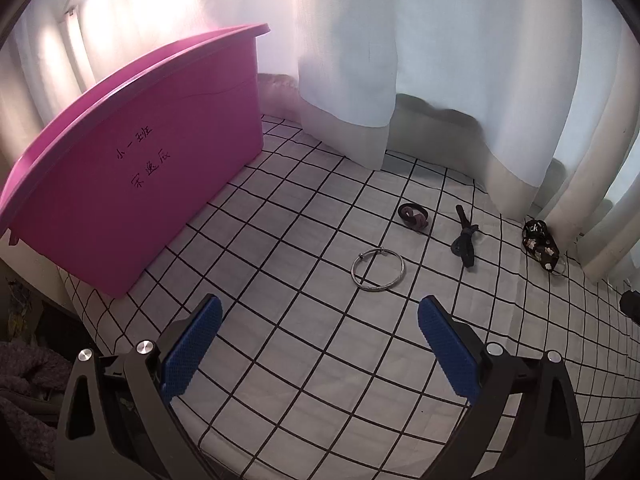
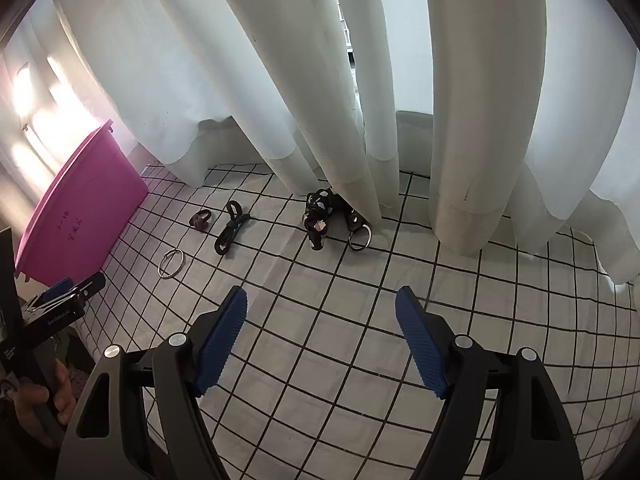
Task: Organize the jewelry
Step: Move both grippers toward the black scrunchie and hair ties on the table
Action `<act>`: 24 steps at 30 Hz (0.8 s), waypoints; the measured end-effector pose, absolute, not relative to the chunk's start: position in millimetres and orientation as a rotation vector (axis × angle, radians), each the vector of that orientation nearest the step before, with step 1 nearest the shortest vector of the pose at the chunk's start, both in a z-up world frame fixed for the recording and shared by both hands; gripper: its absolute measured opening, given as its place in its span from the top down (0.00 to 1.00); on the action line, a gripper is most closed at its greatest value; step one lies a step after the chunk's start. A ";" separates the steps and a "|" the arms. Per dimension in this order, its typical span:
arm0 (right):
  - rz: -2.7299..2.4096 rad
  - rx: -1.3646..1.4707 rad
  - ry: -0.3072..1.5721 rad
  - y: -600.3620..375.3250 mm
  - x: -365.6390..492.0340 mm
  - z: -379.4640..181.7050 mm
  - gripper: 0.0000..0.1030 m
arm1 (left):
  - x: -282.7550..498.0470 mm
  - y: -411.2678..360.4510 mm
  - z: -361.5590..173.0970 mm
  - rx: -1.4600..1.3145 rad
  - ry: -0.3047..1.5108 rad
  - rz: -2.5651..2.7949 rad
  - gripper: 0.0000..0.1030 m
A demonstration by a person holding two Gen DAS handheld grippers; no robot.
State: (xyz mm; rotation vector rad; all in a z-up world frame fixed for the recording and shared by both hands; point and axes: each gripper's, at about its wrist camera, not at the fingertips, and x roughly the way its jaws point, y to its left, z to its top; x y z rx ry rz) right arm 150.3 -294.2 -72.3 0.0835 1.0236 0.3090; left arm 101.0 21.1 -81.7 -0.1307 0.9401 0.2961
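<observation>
left wrist view: the left tongs point(image 1: 319, 314) are spread and empty above the checked bed sheet point(image 1: 280, 360); a silver bangle point(image 1: 377, 269) lies just ahead, beside the pink bin point(image 1: 132, 184). right wrist view: the right tongs point(image 2: 321, 305) are spread and empty, with the bangle point(image 2: 171, 263) far left near the bin point(image 2: 80, 216).

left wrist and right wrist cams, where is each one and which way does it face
Left wrist: behind the open left tool, facing the silver bangle and pink bin on the checked sheet; only its own fingers show.
Right wrist: behind the open right tool, facing the curtain; the left tool shows at left.
Shared: bangle, bin, sheet.
</observation>
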 end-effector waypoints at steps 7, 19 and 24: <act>0.342 0.100 1.059 -294.2 183.2 -101.3 0.29 | 110.4 8.3 -106.2 -0.151 0.965 0.336 0.06; 0.277 0.146 1.081 -271.9 228.4 -149.1 0.29 | 142.9 15.8 -145.4 -0.187 0.994 0.338 0.06; 0.221 0.152 1.078 -266.7 235.4 -159.9 0.29 | 150.2 16.5 -153.4 -0.177 0.987 0.326 0.06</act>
